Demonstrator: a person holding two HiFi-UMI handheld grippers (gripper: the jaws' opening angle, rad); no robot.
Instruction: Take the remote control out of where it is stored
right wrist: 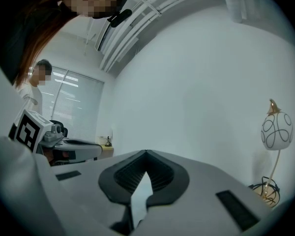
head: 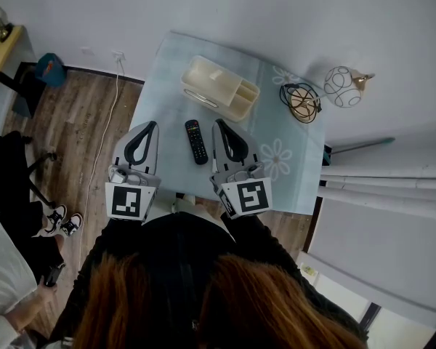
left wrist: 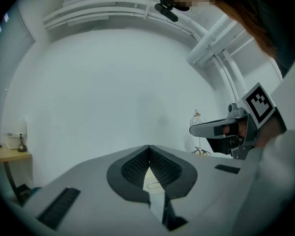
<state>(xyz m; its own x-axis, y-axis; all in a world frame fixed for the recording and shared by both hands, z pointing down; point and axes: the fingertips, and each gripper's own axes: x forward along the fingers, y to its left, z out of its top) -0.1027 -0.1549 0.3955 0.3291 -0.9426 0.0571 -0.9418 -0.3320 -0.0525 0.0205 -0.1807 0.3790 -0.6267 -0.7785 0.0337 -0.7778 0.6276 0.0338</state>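
A black remote control (head: 196,141) lies flat on the pale blue table (head: 291,187), in front of a cream storage box (head: 219,87). My left gripper (head: 150,126) hangs to the left of the remote, shut with nothing in it. My right gripper (head: 219,125) hangs just right of the remote, also shut and empty. In the left gripper view the left gripper (left wrist: 148,147) has its jaws closed tip to tip against the white wall, and the right gripper (left wrist: 194,130) shows at the right. In the right gripper view the right gripper (right wrist: 146,153) is closed too.
A wire ornament (head: 301,101) and a white egg-shaped ornament (head: 341,86) stand at the table's far right. A white cable (head: 105,140) runs along the wood floor at the left. A seated person's shoes (head: 62,222) are at the lower left. The wall lies behind the table.
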